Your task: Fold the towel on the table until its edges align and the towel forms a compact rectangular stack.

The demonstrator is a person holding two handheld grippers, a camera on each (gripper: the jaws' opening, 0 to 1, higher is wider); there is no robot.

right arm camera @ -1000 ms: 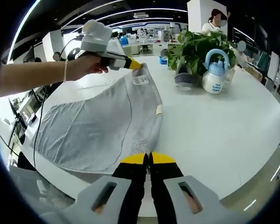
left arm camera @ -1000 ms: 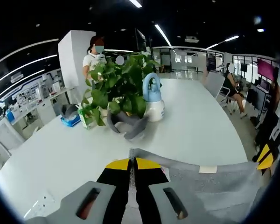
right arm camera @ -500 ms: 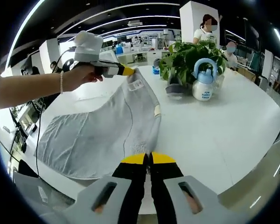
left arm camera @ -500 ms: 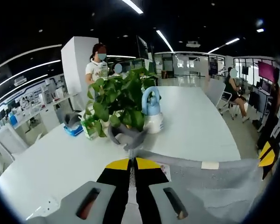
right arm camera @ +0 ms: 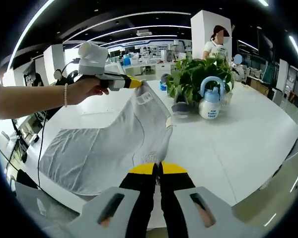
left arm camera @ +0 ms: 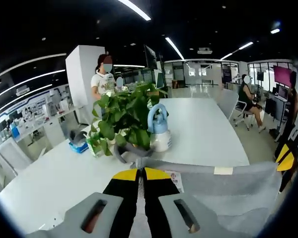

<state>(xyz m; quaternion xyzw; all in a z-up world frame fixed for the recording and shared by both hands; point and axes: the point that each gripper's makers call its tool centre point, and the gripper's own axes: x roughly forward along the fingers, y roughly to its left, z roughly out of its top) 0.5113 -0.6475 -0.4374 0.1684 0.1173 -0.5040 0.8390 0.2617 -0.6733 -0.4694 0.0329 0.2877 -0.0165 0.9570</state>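
A grey towel [right arm camera: 109,144] hangs lifted by two corners above the white table [right arm camera: 228,144], its lower part still lying on the tabletop. My right gripper [right arm camera: 158,169] is shut on the near corner. My left gripper [right arm camera: 137,83], held by a hand, is shut on the far corner with its white label. In the left gripper view the left gripper [left arm camera: 141,174] pinches the towel [left arm camera: 223,191], which stretches away to the right, where the right gripper's yellow tips [left arm camera: 284,159] hold the other corner.
A potted green plant [right arm camera: 194,79] and a blue-and-white spray bottle [right arm camera: 209,99] stand on the table behind the towel, with a grey object [left arm camera: 131,153] at the pot's foot. A person [right arm camera: 216,42] stands beyond the table. The table's right half is bare.
Both grippers have risen, lifting the towel's held edge higher off the table. More of the cloth now hangs free; the plant and bottle look further away.
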